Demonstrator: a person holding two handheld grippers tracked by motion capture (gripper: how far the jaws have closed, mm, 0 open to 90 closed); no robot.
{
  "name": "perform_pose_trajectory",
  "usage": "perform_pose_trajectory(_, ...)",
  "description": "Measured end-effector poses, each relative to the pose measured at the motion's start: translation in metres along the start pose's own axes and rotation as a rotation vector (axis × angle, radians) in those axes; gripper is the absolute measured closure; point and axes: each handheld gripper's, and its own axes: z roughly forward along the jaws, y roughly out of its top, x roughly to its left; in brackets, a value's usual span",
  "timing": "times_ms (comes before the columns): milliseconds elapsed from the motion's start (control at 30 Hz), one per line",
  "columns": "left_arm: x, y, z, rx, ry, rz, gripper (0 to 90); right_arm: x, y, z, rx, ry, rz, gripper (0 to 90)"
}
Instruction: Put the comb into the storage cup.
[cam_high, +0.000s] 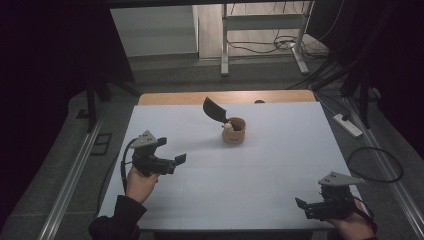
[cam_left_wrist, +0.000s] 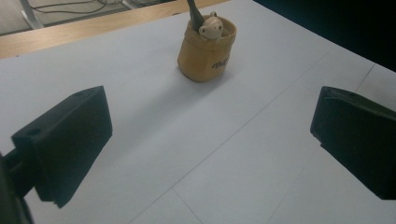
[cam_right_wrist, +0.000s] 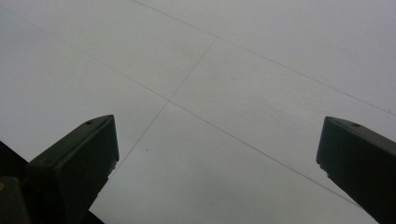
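High view, nearest edge first: the right gripper (cam_high: 303, 204) sits low at the near right corner of the white table (cam_high: 280, 150), held in a hand (cam_high: 356, 225) that comes in from the bottom edge. Its jaws point left across the table and stand spread with nothing between them; the right gripper view looks along those parted jaws at bare white surface crossed by thin lines. A little farther in, on the left side, the left gripper (cam_high: 172, 153) is held by the other hand (cam_high: 140, 184), whose dark sleeve (cam_high: 116, 220) rises from the bottom. Its jaws are also released and hold nothing, aimed toward the middle of the table. Both grippers are well apart from each other.

Farther still, near the middle of the table toward its far side, stands a small tan cup (cam_high: 234, 131), upright. A dark spatula (cam_high: 216, 111) leans out of it up and to the left, and a small pale figure (cam_high: 228, 127) shows at its rim. The left gripper view has that cup (cam_left_wrist: 206, 53) ahead between its open jaws, well apart from them. Beyond the table's far wooden edge (cam_high: 225, 97) lies grey floor with cables (cam_high: 280, 45).
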Motion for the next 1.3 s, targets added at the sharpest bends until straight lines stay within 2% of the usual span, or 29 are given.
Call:
perform_pose_trajectory(433, -0.004, -0.008, -0.015, -0.008, 0.016, -0.008, 0.0, 0.000, 0.000, 0.000, -0.003, 0.001, -0.003, 0.0)
perform_pose_trajectory(633, -0.007, -0.012, -0.020, 0.002, 0.016, -0.007, 0.0, 0.001, 0.000, 0.000, -0.005, 0.000, -0.003, 0.0)
perform_pose_trajectory(1300, -0.015, -0.030, -0.043, 0.028, 0.055, -0.007, 0.0, 0.001, 0.000, 0.000, -0.004, -0.005, -0.006, 0.0)
